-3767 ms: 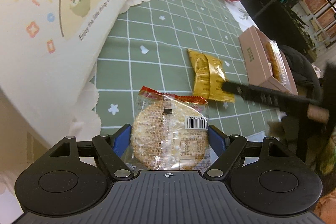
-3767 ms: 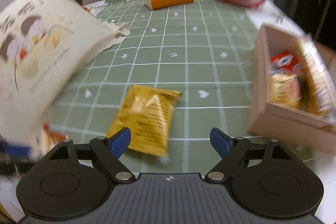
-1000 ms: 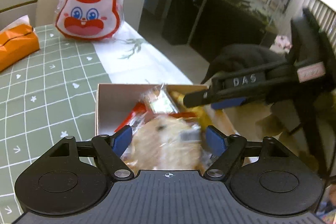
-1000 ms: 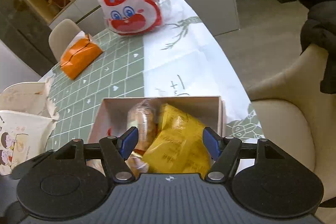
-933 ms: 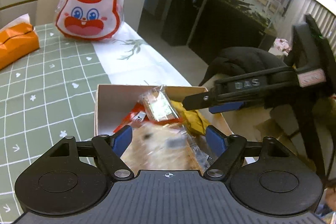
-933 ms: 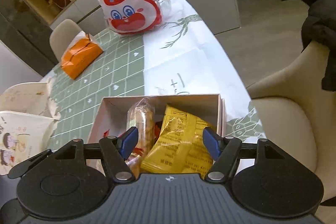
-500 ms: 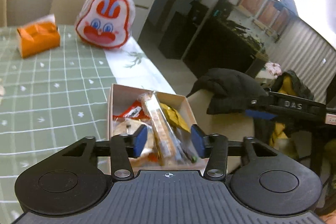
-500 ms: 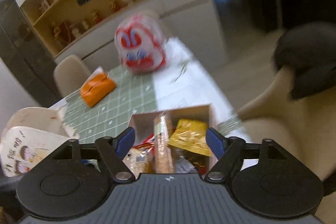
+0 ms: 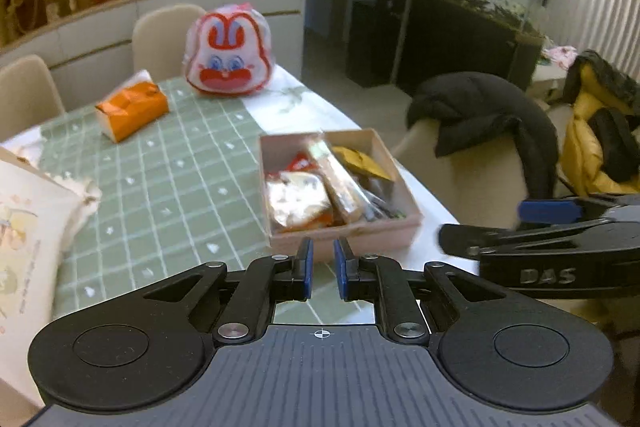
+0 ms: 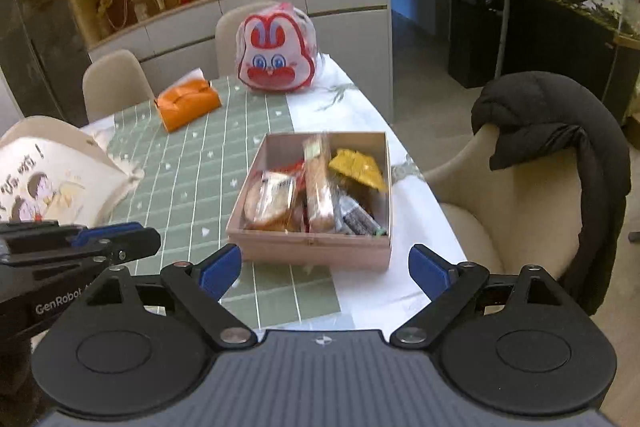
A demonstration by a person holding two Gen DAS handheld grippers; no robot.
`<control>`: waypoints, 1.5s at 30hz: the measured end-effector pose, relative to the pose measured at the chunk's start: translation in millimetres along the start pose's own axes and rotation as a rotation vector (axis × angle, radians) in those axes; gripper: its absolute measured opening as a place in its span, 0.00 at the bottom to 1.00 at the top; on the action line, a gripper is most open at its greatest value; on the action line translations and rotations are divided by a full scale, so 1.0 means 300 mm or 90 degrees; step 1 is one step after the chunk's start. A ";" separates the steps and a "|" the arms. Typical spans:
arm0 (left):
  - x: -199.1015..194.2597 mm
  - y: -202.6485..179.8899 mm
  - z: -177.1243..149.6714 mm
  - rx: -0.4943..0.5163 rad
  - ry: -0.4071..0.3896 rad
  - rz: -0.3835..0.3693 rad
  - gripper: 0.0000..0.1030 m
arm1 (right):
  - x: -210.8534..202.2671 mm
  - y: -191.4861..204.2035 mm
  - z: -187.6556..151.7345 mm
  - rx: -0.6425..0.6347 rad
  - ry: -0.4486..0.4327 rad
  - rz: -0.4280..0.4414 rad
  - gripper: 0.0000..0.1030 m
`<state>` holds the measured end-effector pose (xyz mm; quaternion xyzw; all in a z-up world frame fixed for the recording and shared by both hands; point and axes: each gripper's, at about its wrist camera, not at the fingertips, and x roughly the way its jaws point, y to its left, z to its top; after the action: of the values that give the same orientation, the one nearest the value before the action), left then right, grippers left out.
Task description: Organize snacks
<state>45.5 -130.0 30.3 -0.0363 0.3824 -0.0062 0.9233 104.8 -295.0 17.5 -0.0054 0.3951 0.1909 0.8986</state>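
Observation:
A pink cardboard box (image 9: 408, 201) (image 10: 316, 249) sits near the table's right edge and holds several snacks: a round rice cracker pack (image 9: 298, 199) (image 10: 268, 205), a long biscuit pack (image 10: 318, 183) and a yellow packet (image 9: 360, 161) (image 10: 356, 167). My left gripper (image 9: 321, 269) is shut and empty, held above the table just short of the box. My right gripper (image 10: 326, 271) is open and empty, also pulled back from the box; it shows at the right in the left wrist view (image 9: 540, 227).
A red and white rabbit bag (image 9: 228, 51) (image 10: 276, 55) and an orange tissue pack (image 9: 130, 109) (image 10: 188, 103) lie at the table's far end. A cream cartoon bag (image 9: 28, 235) (image 10: 52, 171) stands at the left. A chair with a black jacket (image 10: 552, 131) is at the right.
Both grippers have let go of their snacks into the box and pulled back and up. The left jaws have closed; the right jaws stay open.

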 end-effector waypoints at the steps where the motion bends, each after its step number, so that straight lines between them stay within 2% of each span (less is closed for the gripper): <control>1: -0.001 0.002 -0.002 -0.008 0.009 -0.017 0.15 | 0.000 0.004 -0.005 0.003 0.005 0.001 0.89; 3: -0.009 0.006 -0.009 -0.017 0.015 -0.031 0.13 | -0.005 0.017 -0.010 0.011 0.016 0.005 0.89; 12: -0.057 -0.002 -0.001 -0.024 0.000 -0.036 0.13 | -0.054 0.046 -0.024 0.002 0.012 -0.009 0.89; 32: -0.031 0.006 -0.028 -0.053 0.052 -0.045 0.13 | -0.043 0.040 -0.048 0.008 0.033 -0.024 0.89; 38: -0.007 0.017 -0.043 -0.071 0.086 -0.037 0.13 | -0.016 0.030 -0.064 0.014 0.052 -0.031 0.89; 45: -0.006 0.022 -0.050 -0.072 0.087 -0.038 0.13 | -0.009 0.033 -0.073 0.008 0.063 -0.028 0.89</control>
<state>33.5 -124.4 20.4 -0.0993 0.4428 -0.0147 0.8910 84.1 -290.1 5.7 -0.0178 0.4399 0.1684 0.8820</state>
